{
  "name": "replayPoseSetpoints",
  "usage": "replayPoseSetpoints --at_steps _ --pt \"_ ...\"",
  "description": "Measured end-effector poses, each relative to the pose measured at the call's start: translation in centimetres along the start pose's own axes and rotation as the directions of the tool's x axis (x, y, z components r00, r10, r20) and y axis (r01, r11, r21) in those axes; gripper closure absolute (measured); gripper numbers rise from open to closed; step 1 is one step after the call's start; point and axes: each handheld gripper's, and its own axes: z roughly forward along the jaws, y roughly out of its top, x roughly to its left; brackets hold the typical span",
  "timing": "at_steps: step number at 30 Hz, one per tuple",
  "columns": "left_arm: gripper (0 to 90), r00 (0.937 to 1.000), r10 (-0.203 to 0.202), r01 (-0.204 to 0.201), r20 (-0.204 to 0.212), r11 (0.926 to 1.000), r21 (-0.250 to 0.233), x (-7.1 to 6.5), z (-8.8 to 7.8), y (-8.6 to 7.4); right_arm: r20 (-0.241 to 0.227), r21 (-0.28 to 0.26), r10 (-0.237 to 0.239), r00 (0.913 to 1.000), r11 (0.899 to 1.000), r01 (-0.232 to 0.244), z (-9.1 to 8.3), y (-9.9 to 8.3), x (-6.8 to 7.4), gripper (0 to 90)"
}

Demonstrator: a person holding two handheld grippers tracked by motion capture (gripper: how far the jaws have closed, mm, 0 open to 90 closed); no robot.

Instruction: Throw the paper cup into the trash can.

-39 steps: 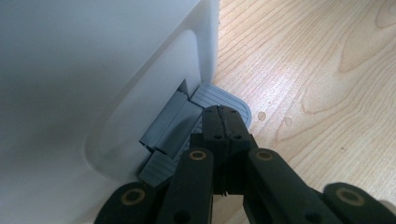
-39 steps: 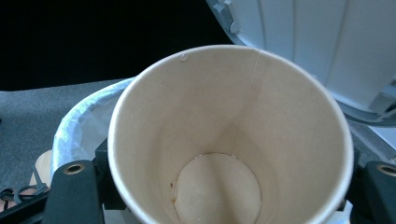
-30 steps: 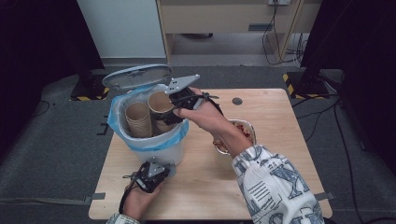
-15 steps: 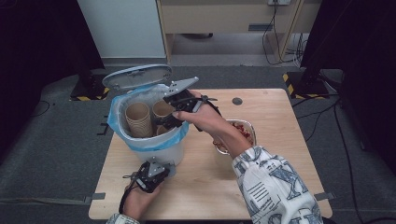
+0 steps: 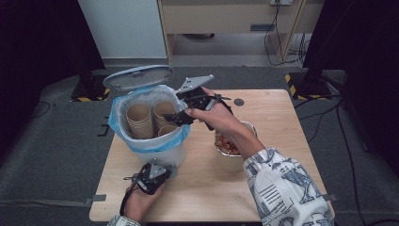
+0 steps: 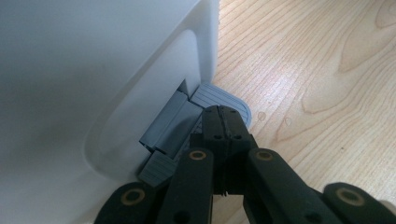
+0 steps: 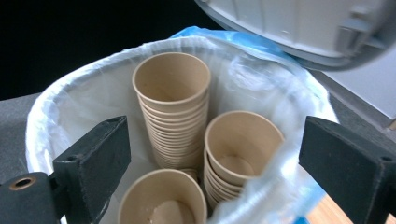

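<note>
Item: pedal bin (image 5: 155, 149), white, lined with a blue bag (image 5: 117, 129), standing at the left of the wooden surface (image 5: 282, 122). Its grey lid (image 5: 138, 77) is raised and tipped back.

Your left gripper (image 5: 151, 176): jaws closed on nothing, their tips pressed down on the grey foot pedal (image 6: 219, 100) at the bin's base. By that pressure, as I judge it, the lid stays up.

Your right gripper (image 5: 181, 115): over the bin's near-right rim, jaws just opening and now standing wide apart, with no cup between them in the right gripper view.

Contents of bin: a tall stack of paper cups (image 7: 172, 98) at the back, a shorter stack (image 7: 243, 140) to its right, and a further cup (image 7: 162, 198) upright at the front, directly below the parted jaws. That front cup is the work's own thing; it sits inside the liner, free of the jaws.

Beside the bin, to the right: a paper bowl (image 5: 235, 157) with reddish food leftovers, partly hidden by your right forearm. A small dark disc (image 5: 239, 101) lies near the far edge.

Status, as judged: the drop of this cup looks complete. Left to do: draw the right gripper clear of the rim, ease the left off the pedal so the lid closes. Whether the bowl is also meant for the bin cannot be told.
</note>
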Motion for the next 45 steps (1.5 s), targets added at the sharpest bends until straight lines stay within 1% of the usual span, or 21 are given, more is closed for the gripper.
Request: replayPoseSetpoints --at_steps 10,18,22,31,36,43,45 --pt "89.9 1.0000 -0.001 0.001 0.000 1.0000 -0.001 0.0 0.0 0.0 0.053 -0.006 0.027 0.9982 1.000 -0.027 -2.0 -1.1 -1.4 8.0" --pt "89.8 1.0000 0.002 -0.002 0.000 1.0000 -0.001 0.0 0.0 0.0 0.103 -0.011 0.040 0.9939 0.999 -0.039 -3.2 -1.5 -2.3 7.2" --pt "89.8 1.0000 0.003 -0.003 0.000 1.0000 0.000 0.0 0.0 0.0 0.135 -0.019 0.057 0.9892 0.998 -0.055 -3.9 -1.9 -2.9 7.0" --pt "89.8 1.0000 0.002 -0.002 0.000 1.0000 0.000 0.0 0.0 0.0 0.185 -0.022 0.074 0.9799 0.997 -0.071 -5.3 -2.6 -3.9 6.1" --pt "89.9 1.0000 0.003 -0.003 0.000 1.0000 0.000 0.0 0.0 0.0 0.219 -0.017 0.085 0.9720 0.996 -0.083 -6.1 -3.1 -4.5 5.7" --pt "89.8 1.0000 0.002 -0.002 0.000 1.0000 0.000 0.0 0.0 0.0 0.251 -0.010 0.094 0.9633 0.995 -0.095 -7.2 -3.9 -5.3 5.2" --pt "89.8 1.0000 0.001 -0.001 0.000 1.0000 -0.001 0.0 0.0 0.0 0.263 -0.011 0.099 0.9596 0.995 -0.099 -7.6 -4.1 -5.5 5.2"
